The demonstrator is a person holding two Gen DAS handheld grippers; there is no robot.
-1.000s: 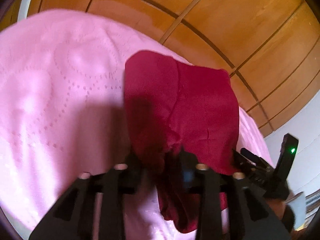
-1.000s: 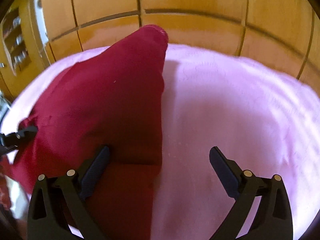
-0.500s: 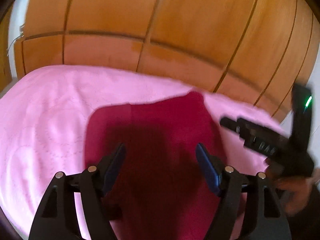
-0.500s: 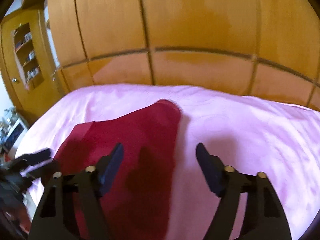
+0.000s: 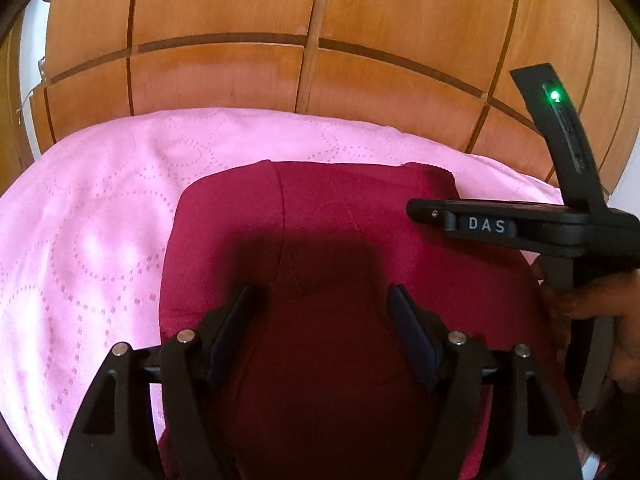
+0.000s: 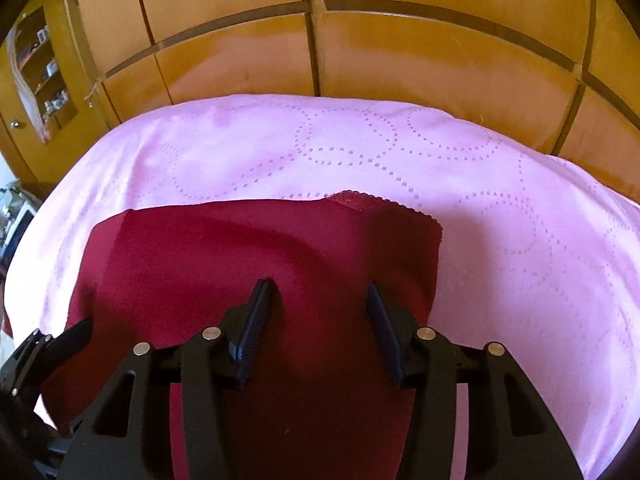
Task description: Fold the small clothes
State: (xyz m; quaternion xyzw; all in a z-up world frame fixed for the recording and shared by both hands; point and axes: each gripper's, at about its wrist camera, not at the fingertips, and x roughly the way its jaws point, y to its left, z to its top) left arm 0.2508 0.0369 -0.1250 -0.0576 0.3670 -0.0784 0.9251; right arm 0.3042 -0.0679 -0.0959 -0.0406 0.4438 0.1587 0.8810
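**Both tongs free above the folded garment**

Left tongs stand apart, gripping nothing, over the garment. Right tongs are closing, pads clear of the fabric under them. The garment lies flat on the pink cover, its lace edge at 12 o'clock. Likely reason: laid down, awaiting the next fold.

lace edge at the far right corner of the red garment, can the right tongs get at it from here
Probably yes: the lace edge lies bare on the pink cover, ahead of the closing right tongs, nothing between them but the red garment.
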